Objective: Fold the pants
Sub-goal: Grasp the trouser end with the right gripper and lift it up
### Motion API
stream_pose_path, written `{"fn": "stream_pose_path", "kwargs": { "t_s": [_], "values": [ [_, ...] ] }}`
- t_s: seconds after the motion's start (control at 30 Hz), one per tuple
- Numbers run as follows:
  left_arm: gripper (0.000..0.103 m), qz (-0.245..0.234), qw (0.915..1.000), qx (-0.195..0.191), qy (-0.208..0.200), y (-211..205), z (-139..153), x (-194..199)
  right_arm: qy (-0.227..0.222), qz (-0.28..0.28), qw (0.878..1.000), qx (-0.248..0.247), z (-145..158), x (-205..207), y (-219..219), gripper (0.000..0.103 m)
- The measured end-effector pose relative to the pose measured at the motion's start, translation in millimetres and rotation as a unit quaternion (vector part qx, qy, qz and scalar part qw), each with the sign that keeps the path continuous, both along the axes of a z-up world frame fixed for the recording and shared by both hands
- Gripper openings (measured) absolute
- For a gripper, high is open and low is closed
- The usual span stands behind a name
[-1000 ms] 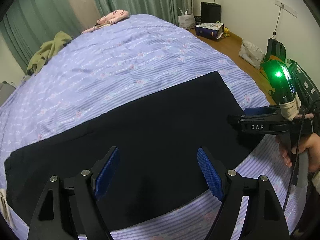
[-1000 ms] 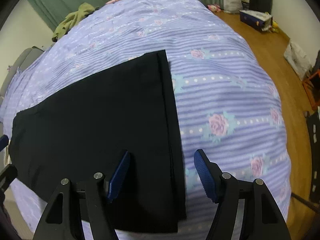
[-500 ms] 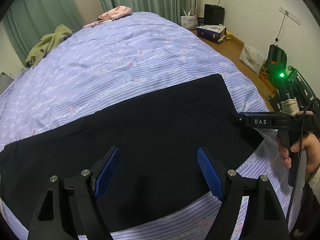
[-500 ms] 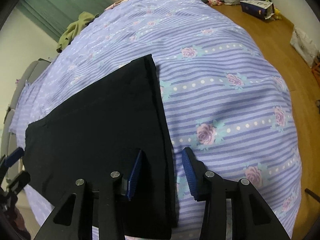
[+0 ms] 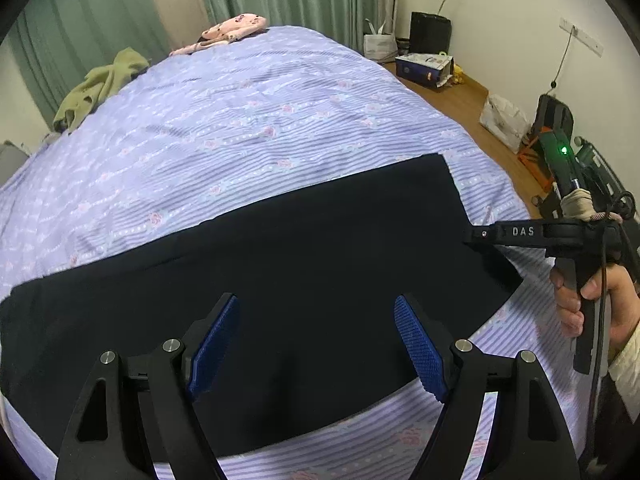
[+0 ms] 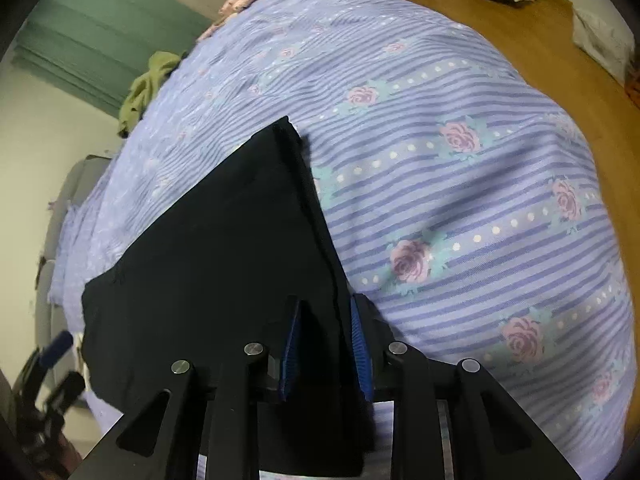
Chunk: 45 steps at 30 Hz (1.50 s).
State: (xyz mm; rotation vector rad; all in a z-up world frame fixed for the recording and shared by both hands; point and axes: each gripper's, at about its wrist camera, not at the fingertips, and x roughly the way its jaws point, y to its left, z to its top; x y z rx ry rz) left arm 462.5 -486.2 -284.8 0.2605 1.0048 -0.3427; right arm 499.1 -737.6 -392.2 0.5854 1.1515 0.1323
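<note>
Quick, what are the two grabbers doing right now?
Left hand-held gripper: open, holding nothing.
Right hand-held gripper: just been closing on the black pants edge.

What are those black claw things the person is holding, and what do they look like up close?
Each is a hand-held black gripper with bolted arms and two fingers faced with textured blue pads: the left gripper and the right gripper. The right one carries white "DAS" lettering, a green light, wrapped tape and a dark cable. The right hand shows a cream knitted cuff.

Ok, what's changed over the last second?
The right gripper has just been closing around the pants' side edge, fabric now between its pads. The left gripper stayed wide open above the pants, which still lie flat on the bed.
</note>
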Motion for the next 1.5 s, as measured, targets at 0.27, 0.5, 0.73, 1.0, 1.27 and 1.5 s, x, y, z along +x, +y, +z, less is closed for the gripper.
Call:
{"fn": "stream_pose_path", "kwargs": {
  "t_s": [0.27, 0.5, 0.73, 1.0, 1.27, 1.5],
  "values": [
    [0.079, -0.012, 0.9996, 0.015, -0.019, 8.7, 11.7, -7.5, 0.002, 0.029, 1.000, -0.011, 6.2, 7.0, 12.3, 0.021],
    [0.079, 0.027, 0.9994, 0.001, -0.022, 52.9, 33.7, -7.3, -0.030, -0.005, 0.996, -0.080, 67.4, -5.0, 37.5, 0.009],
    [0.079, 0.107, 0.9935, -0.022, -0.033, 138.8, 82.7, -10.3, -0.086, 0.021, 0.987, -0.138, 174.8, -20.0, 99.4, 0.009],
    [0.079, 0.147, 0.9861, -0.037, -0.068, 243.2, 147.1, -33.1, -0.096, 0.047, 0.986, -0.130, 245.1, -20.8, 198.9, 0.009],
    [0.079, 0.167, 0.9816, -0.052, -0.076, 347.2, 162.3, -45.0, -0.084, 0.067, 0.982, -0.152, 266.7, -7.4, 313.4, 0.009],
    [0.079, 0.156, 0.9848, -0.045, -0.061, 420.7, 156.2, -38.7, -0.055, 0.065, 0.982, -0.166, 250.0, 7.7, 400.3, 0.009]
  ]
}}
